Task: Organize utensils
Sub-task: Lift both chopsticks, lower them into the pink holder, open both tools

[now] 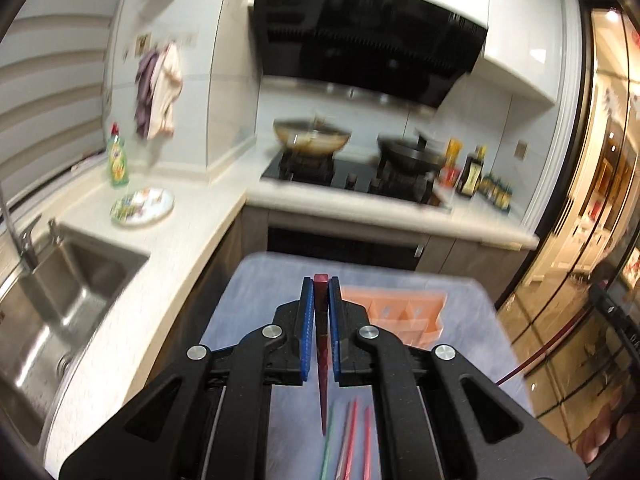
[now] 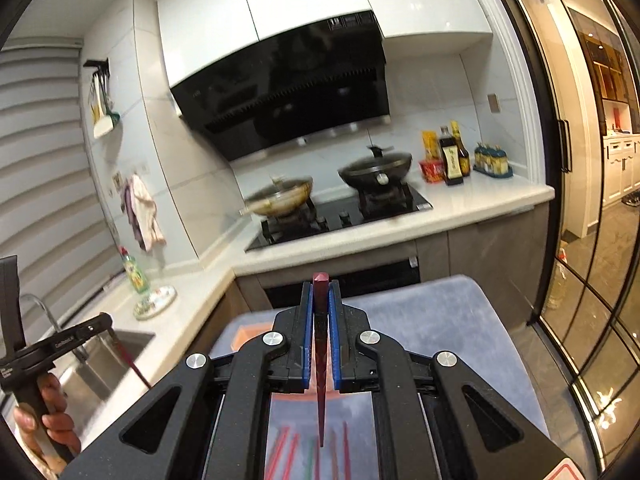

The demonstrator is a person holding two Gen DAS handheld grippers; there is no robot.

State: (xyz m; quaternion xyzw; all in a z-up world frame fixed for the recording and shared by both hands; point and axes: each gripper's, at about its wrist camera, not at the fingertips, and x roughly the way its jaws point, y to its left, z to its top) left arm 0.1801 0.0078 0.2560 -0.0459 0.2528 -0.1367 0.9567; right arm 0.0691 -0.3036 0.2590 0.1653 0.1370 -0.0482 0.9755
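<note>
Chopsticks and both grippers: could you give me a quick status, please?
Left gripper shut on a dark red chopstick. Right gripper shut on another. More chopsticks loose on the cloth; orange organizer ahead, nothing blocking.

It was a home kitchen: a range hood (image 2: 288,92) hung over woks on a gas hob (image 2: 340,216), beside a steel sink (image 1: 60,300).

Both grippers (image 1: 320,292) (image 2: 320,294) clamped, raised.

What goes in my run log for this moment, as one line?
left gripper: shut on dark red chopstick | right gripper: shut on second dark red chopstick | orange organizer: on blue cloth
</note>
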